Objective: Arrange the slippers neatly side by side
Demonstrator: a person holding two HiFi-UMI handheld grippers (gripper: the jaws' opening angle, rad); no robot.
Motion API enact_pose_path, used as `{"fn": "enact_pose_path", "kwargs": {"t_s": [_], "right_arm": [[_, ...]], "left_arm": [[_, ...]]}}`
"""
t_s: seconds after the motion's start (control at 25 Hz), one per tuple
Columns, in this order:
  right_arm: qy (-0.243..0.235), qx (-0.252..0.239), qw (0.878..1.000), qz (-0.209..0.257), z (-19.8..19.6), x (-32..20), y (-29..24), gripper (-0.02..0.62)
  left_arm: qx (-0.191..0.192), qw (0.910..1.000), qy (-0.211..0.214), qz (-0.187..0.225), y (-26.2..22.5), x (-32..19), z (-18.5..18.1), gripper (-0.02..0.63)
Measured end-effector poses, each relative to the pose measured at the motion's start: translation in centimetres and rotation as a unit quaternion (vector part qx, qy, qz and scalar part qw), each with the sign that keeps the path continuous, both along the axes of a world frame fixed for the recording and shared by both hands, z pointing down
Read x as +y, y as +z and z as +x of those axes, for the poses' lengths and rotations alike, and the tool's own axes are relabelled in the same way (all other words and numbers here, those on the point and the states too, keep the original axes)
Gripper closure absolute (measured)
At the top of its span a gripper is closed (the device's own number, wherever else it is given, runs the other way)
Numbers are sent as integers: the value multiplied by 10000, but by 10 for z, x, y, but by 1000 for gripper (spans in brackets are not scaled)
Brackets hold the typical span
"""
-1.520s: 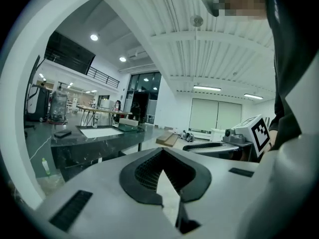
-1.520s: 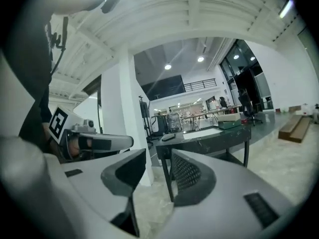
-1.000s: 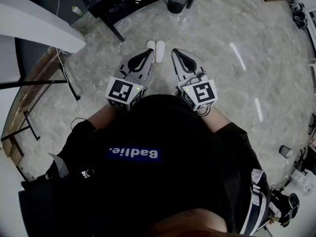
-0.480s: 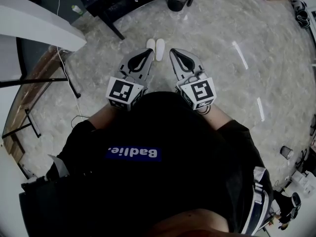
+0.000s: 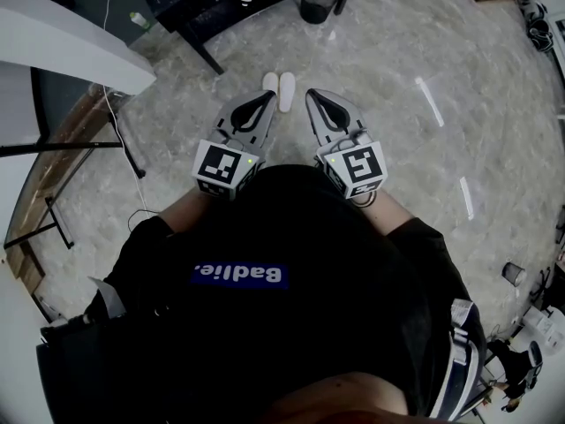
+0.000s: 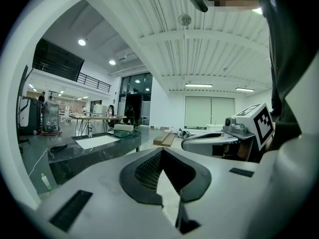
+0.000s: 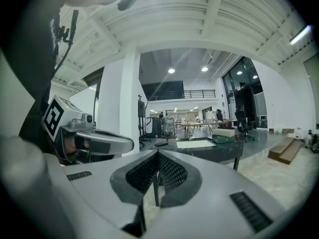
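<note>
Jaws on both the left gripper (image 5: 263, 101) and right gripper (image 5: 316, 98) sit closed and empty, so a careless forward nudge could knock the paired slippers (image 5: 287, 93) askew.

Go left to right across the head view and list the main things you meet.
white desk → left gripper → slippers → right gripper → white streak on the floor

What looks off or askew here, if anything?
Nothing stands out. The two white slippers lie side by side and parallel on the floor, just ahead of the grippers. The left gripper and right gripper are both shut and empty. The left gripper hides part of one slipper, so heel alignment is unclear.
</note>
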State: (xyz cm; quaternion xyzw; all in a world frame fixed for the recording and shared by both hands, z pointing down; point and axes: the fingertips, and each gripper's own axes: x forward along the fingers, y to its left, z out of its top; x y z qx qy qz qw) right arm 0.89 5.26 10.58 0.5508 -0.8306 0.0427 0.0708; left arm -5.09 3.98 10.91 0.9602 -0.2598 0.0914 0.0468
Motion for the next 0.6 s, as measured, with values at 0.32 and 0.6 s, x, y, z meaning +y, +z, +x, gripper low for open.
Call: {"fn": "enact_pose_path", "kwargs": {"t_s": [0.32,0.6], "right_arm": [[41,14,10000,22,-4,3,2,597],[41,34,10000,15,-8,6,5,597]], "left_arm": [[25,10000,8,-11,3,3,-4,604],[-31,10000,46,7,5,4,-9,606]]}}
